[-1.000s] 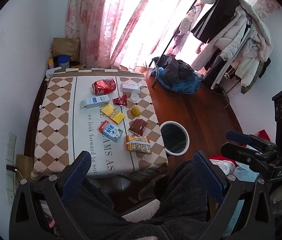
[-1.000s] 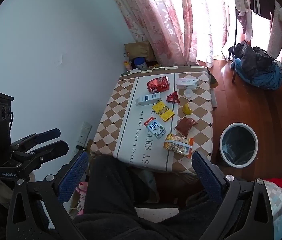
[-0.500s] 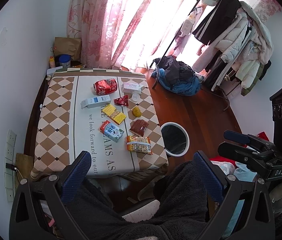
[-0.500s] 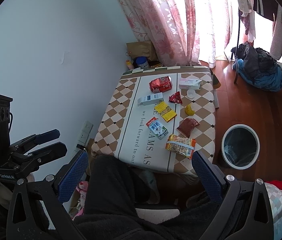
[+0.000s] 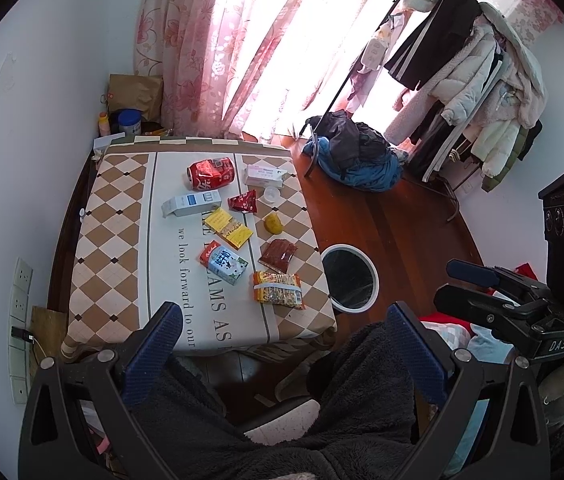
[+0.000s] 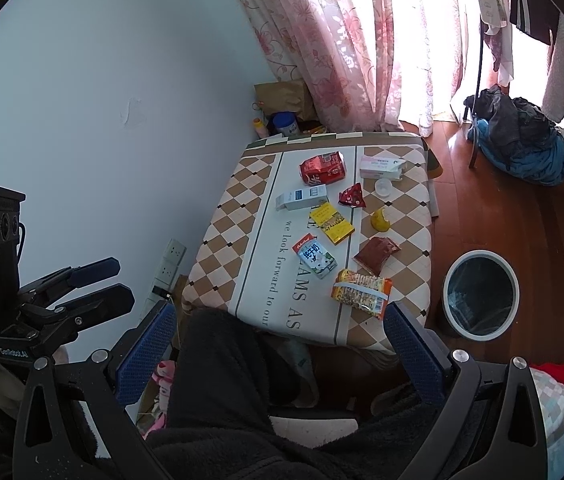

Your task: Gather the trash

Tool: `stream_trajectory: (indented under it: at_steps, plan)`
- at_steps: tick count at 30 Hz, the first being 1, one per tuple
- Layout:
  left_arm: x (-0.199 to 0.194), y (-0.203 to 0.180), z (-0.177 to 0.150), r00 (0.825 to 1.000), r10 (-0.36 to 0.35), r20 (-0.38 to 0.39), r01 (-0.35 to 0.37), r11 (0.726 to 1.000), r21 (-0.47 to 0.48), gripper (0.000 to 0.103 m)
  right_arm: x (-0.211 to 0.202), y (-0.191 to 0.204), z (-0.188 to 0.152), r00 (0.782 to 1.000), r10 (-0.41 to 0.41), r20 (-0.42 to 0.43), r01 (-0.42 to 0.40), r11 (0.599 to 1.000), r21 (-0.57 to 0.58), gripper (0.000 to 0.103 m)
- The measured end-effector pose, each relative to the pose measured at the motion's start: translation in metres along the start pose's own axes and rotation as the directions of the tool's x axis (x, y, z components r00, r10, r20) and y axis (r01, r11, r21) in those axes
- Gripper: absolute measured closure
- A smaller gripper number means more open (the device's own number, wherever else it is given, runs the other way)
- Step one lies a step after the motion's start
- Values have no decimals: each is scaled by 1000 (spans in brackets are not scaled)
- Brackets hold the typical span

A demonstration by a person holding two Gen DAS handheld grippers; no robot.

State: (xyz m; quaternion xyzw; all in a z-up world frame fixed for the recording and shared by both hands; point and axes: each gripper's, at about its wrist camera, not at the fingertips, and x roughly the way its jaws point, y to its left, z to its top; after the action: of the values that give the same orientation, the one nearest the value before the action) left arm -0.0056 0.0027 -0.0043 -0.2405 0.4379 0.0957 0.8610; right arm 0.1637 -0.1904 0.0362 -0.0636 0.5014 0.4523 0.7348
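Trash lies scattered on the desk (image 5: 114, 216), whose cloth is checked brown and cream with a white printed band down the middle. A crushed red can (image 5: 211, 173) lies on its side at the far end, its long axis running 9 to 3 o'clock in the left wrist view, open top toward 9. Just nearer, a white-and-blue carton (image 5: 191, 204) lies flat along much the same line. At 3 o'clock of the can sits a pale pink box (image 5: 265, 175), with a small clear cup (image 5: 271, 194) just beside it. A red foil triangle packet (image 5: 243, 202), yellow packets (image 5: 228, 228), a yellow peel-like scrap (image 5: 273, 223), a dark red sachet (image 5: 278, 255), a blue milk carton (image 5: 226, 264) and an orange crinkly noodle packet (image 5: 279, 290) follow toward the near edge.

On the wooden floor at 3 o'clock of the desk stands a round white-rimmed bin (image 5: 349, 279) with a dark liner; nothing in it can be made out.

Both the left tool (image 5: 282, 346) and the right tool (image 6: 280, 346) are spread wide, hold nothing, and hover over a dark fleecy lap, well apart from the trash.
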Motion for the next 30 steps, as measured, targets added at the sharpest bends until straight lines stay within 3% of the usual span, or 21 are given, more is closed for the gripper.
stream_trajectory:
  at_steps: [30]
  plan:
    - [0,2,-2,1000,-1,-1,1,1000,-4,0,0,1,1,1000,-4,0,4,1000,-3,0]
